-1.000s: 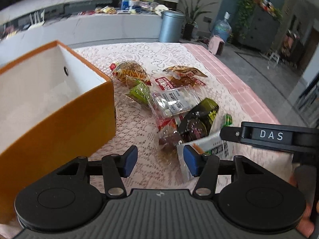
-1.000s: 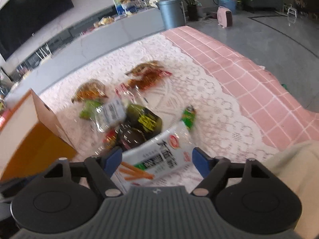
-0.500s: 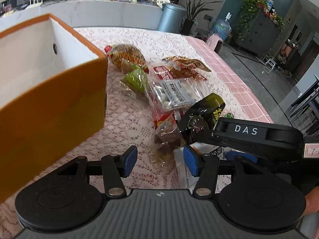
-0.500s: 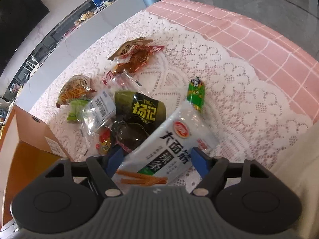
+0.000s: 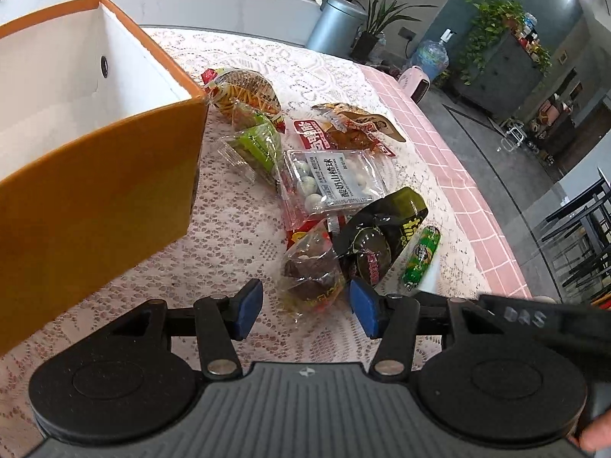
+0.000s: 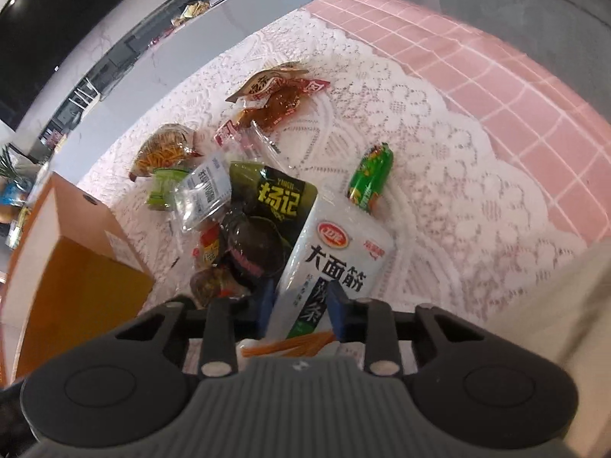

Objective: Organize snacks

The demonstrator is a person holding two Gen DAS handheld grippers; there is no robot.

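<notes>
The white snack packet (image 6: 336, 263) lies directly ahead of the right gripper (image 6: 301, 305), its near end between the two blue pads and its long axis running away from the claw, roughly in line with the fingers, toward the green sausage stick (image 6: 370, 181). The jaws have just been closing: in the frame half a second back they stood wide on either side of the packet, and now the pads press its sides so that the film pinches in at the waist. The packet rests at the near edge of the snack pile on the lace tablecloth (image 6: 439, 175), overlapping the dark green pouch (image 6: 267, 210) to its left.

The left gripper (image 5: 301, 305) is partly open and holds nothing; a clear-wrapped brown snack (image 5: 311, 271) sits just beyond its tips, not touched by either pad. The right hand is plainly the nearer one to the white packet. In the left wrist view the right tool's black body now sits lower and further to the right than before, and the white packet no longer shows there.

Farther out, the orange box (image 5: 99, 175) stands open to the left of the pile. Judging by this, the coming move is a lift and a carry leftward to the box, and the narrow pinch on slippery film could let the packet swing or slide.
</notes>
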